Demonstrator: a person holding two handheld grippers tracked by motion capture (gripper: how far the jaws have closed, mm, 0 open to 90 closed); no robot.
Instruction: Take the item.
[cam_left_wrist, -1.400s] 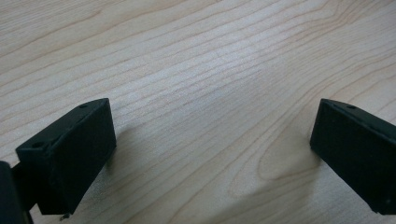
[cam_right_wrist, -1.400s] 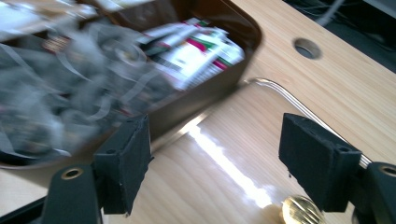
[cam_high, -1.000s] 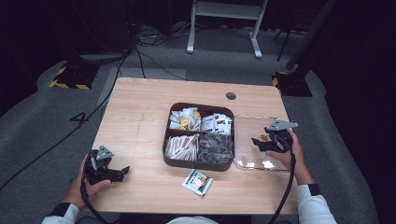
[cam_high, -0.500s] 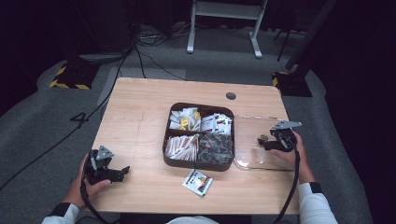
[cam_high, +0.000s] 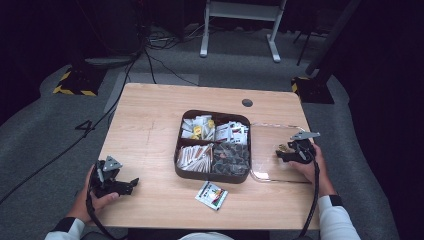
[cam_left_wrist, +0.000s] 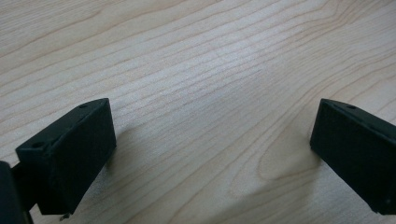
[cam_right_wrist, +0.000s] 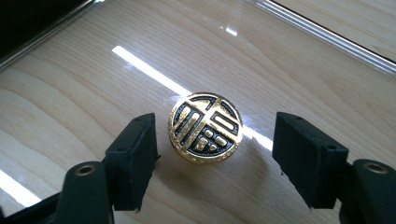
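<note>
We took the dark four-compartment tray (cam_high: 178, 155) at the middle of the wooden table (cam_high: 150, 125) as our landmark. Well to the left of the tray and nearer the person, the left gripper (cam_high: 131, 183) lay low on bare wood in the left hand (cam_high: 92, 197). In the left gripper view its jaws stood wide apart with nothing but wood grain between them (cam_left_wrist: 212, 140).

Inside the tray we saw pale and yellow sachets in the far-left compartment, white printed packets in the far-right one, wooden-looking sticks in the near-left one and dark packets in the near-right one. Just in front of the tray a single small printed packet (cam_high: 211, 194) lay loose on the table.

Touching the tray's right side lay a clear flat lid (cam_high: 267, 150), through which the wood showed. On this lid sat a round gold knob (cam_right_wrist: 205, 127), its top worked in black and gold with a raised, character-like pattern. The right gripper (cam_right_wrist: 215, 151), held by the right hand (cam_high: 312, 167), had its jaws open on either side of the knob, neither one touching it.
</note>
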